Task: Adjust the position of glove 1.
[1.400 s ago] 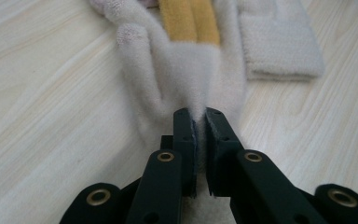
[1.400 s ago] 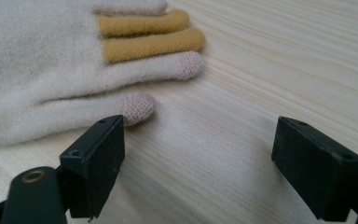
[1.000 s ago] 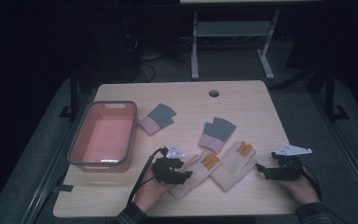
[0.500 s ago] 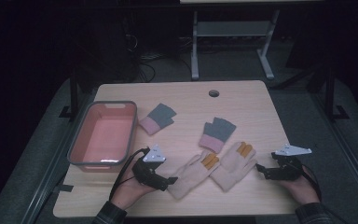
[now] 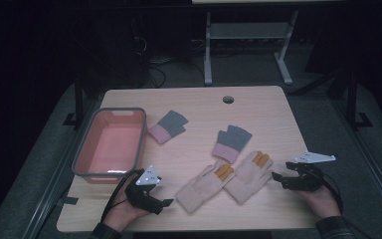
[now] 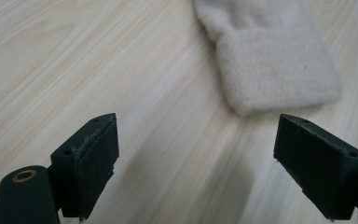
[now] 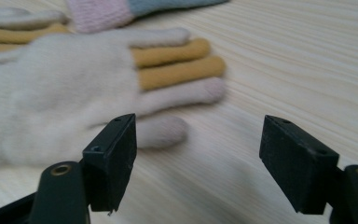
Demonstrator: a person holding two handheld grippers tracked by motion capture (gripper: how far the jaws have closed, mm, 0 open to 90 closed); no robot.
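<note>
Two cream gloves with orange fingers lie flat at the near middle of the tabletop, side by side and touching. Left cream glove: cuff toward the left gripper. Right cream glove: fingertips toward the right gripper.

Handling, judged: knit, soft, light, limp. Will sag and fold when lifted; not fragile, not slippery. Best hold on the thick ribbed cuff, where the doubled fabric gives the jaws bulk; a pinch on one finger would likely stretch it.

Jaws: left pair spread wide, empty, cuff just ahead of them. Right pair also wide apart, empty, glove fingers near the left jaw.

Farther out: two grey-and-pink fingerless gloves, one mid-table, one nearer the bin.

Container: pink bin with grey rim at the left edge, nothing inside.
</note>
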